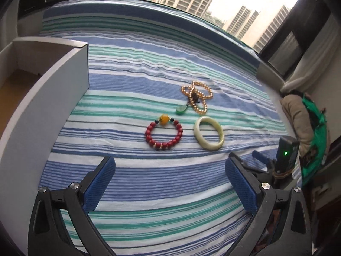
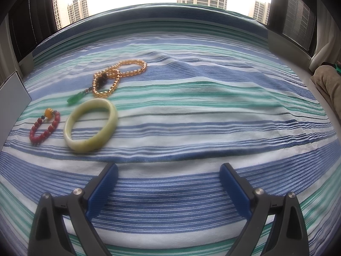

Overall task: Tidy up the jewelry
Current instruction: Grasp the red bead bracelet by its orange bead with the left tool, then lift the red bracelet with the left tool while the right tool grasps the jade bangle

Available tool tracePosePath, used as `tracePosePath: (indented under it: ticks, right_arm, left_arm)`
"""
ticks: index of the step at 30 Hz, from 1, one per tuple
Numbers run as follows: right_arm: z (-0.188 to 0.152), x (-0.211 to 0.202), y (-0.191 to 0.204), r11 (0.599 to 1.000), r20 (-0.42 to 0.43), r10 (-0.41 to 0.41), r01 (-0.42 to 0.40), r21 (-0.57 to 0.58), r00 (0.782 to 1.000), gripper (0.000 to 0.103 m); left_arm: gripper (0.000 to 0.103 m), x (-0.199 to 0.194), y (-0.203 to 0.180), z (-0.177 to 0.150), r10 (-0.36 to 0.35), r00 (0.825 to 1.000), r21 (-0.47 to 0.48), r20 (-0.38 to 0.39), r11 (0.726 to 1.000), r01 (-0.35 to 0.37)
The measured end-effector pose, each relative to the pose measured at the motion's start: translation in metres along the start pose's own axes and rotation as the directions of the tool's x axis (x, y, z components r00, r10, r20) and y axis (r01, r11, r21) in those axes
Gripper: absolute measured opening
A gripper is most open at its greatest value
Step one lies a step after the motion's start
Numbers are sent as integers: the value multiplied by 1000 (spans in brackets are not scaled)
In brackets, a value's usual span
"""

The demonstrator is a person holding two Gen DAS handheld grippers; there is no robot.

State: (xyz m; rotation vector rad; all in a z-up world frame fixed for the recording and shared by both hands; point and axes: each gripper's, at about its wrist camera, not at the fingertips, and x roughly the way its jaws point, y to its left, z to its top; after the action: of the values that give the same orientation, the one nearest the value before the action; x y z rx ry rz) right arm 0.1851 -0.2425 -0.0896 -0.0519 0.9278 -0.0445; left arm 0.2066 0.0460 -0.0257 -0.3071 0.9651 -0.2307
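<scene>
A red bead bracelet (image 1: 164,133) with an orange bead, a pale green jade bangle (image 1: 208,133) and an amber bead necklace (image 1: 197,98) with a green pendant lie on the striped cloth (image 1: 149,72). My left gripper (image 1: 170,168) is open and empty, just short of the bracelet and bangle. In the right wrist view the bangle (image 2: 90,125), bracelet (image 2: 44,127) and necklace (image 2: 116,77) lie ahead to the left. My right gripper (image 2: 168,172) is open and empty, over bare cloth to the right of the bangle.
An open white box (image 1: 51,98) with a brown floor stands at the left of the cloth; its corner shows in the right wrist view (image 2: 12,89). The right gripper's body (image 1: 285,155) shows at the right. A window is behind the table.
</scene>
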Motion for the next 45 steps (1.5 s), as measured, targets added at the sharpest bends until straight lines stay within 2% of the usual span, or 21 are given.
tracePosePath:
  ticks: [2,4,6,7,11,15,17,18,20,22,24,26,30,32,34,36,39,41,43,45]
  right_arm:
    - [0,0,0,1000,0,0,0,0,1000,98]
    - [0,0,0,1000,0,0,0,0,1000,98]
    - [0,0,0,1000,0,0,0,0,1000,98]
    - [0,0,0,1000,0,0,0,0,1000,98]
    - [0,0,0,1000,0,0,0,0,1000,98]
    - [0,0,-1,1000,-1,0,0,0,1000,98]
    - [1,0,0,1000,-1,0,0,0,1000,98]
    - [1,0,-1,1000,-1,0,0,0,1000,98]
    - [1,0,-1,1000,-1,0,0,0,1000,98]
    - [1,0,-1,1000,-1,0,0,0,1000,98]
    - [1,0,-1,1000,-1,-1,1,0,1000,98]
    - [1,0,-1,1000,-1,0,0,1,1000,98]
    - [1,0,-1,1000,-1,0,0,0,1000,98]
    - [1,0,-1,1000,-2,3,-3,2,1000,99]
    - [1,0,-1,1000,-2,9,-9,6,1000,99]
    - [2,1,-1,1000,-4,13,-13,6,1000,100]
    - [2,1,0,1000,-7,27,-27,-7,1000,103]
    - [6,-3,1,990,-31,132,-134,-53,991,102]
    - [18,-16,6,961,-42,264,-267,-72,964,95]
    - [38,-29,19,928,-46,358,-360,-90,933,94]
  left_arm:
    - [102,20,-6,15,77,997,60,-29,995,-75]
    - [99,51,-7,28,160,986,109,-46,982,-154]
    - [82,77,-4,36,225,972,134,-64,967,-215]
    - [73,87,-3,38,234,969,153,-79,963,-220]
    - [72,107,-6,41,210,973,262,-92,948,-180]
    - [71,119,-15,42,231,969,398,-87,900,-179]
    - [58,122,-22,37,261,961,470,-90,862,-190]
    - [56,122,-24,34,261,961,500,-85,846,-185]
    - [47,119,-27,29,240,968,545,-70,822,-164]
    - [39,116,-27,26,217,974,565,-67,813,-142]
    - [31,114,-23,27,180,980,550,-85,828,-105]
    - [16,118,-22,30,136,985,516,-108,854,-62]
    - [15,114,-14,31,116,988,436,-105,898,-59]
    - [15,103,-3,28,99,990,339,-105,939,-58]
    - [15,93,3,28,46,994,225,-102,974,-22]
    - [15,67,11,20,4,996,143,-88,990,9]
    - [15,35,21,8,-22,998,61,-63,998,26]
    - [15,11,30,-2,-41,998,13,-43,999,42]
    - [15,-11,37,-12,-48,999,-21,-15,999,48]
    - [15,-26,40,-19,-43,999,-48,12,998,44]
